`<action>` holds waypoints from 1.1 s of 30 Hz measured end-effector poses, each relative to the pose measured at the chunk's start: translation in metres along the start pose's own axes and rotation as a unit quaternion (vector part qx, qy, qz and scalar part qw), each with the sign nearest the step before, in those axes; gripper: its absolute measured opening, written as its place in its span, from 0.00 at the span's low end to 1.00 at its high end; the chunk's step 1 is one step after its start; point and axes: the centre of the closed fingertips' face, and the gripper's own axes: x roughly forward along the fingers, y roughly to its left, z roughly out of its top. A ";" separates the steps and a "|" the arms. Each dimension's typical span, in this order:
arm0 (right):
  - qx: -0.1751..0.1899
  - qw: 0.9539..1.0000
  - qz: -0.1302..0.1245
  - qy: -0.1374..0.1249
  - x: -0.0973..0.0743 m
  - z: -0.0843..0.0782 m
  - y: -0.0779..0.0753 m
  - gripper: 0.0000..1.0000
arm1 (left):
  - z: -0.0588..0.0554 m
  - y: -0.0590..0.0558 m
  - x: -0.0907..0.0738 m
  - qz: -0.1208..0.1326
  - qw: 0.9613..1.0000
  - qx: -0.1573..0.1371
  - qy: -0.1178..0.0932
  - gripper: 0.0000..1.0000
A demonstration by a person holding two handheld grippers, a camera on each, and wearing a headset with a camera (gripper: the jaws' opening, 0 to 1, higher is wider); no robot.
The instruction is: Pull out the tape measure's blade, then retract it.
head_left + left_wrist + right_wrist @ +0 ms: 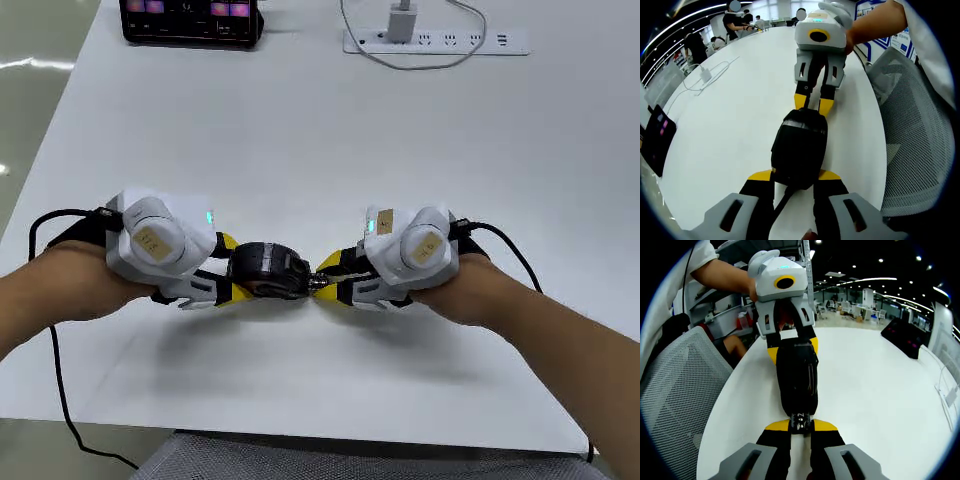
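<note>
A black tape measure (268, 270) lies on the white table (330, 150) between the two grippers. My left gripper (232, 283) is shut on the case's rear end; in the left gripper view the case (799, 147) sits between its yellow-tipped jaws (795, 176). My right gripper (322, 283) is shut on the blade's end hook right at the case mouth; in the right gripper view the hook (800, 421) is pinched between its fingers (801, 426), with the case (797, 377) just beyond. Almost no blade is out. The opposite gripper faces each camera (815, 102) (790, 347).
A white power strip (435, 41) with a plugged charger and cable lies at the table's far edge. A dark device with lit screen (190, 20) stands at the far left. A mesh chair (910, 125) is beside the near edge. People stand far off (735, 20).
</note>
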 end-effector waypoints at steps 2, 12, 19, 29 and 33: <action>0.000 1.000 -0.001 0.001 -0.001 -0.001 0.000 0.11 | 0.000 0.000 0.000 0.000 1.000 0.000 0.000 0.24; 0.003 1.000 -0.005 0.007 -0.012 -0.009 0.000 0.11 | 0.000 0.000 0.000 -0.001 1.000 -0.001 -0.001 0.24; 0.003 1.000 -0.008 0.011 -0.017 -0.013 0.000 0.11 | 0.000 0.000 0.000 -0.002 1.000 0.000 0.000 0.24; 0.002 1.000 -0.014 0.016 -0.025 -0.019 0.000 0.11 | 0.000 0.000 0.000 -0.001 1.000 0.000 0.001 0.24; 0.003 1.000 -0.015 0.017 -0.027 -0.020 0.001 0.11 | 0.000 0.000 0.000 0.000 1.000 -0.001 0.001 0.24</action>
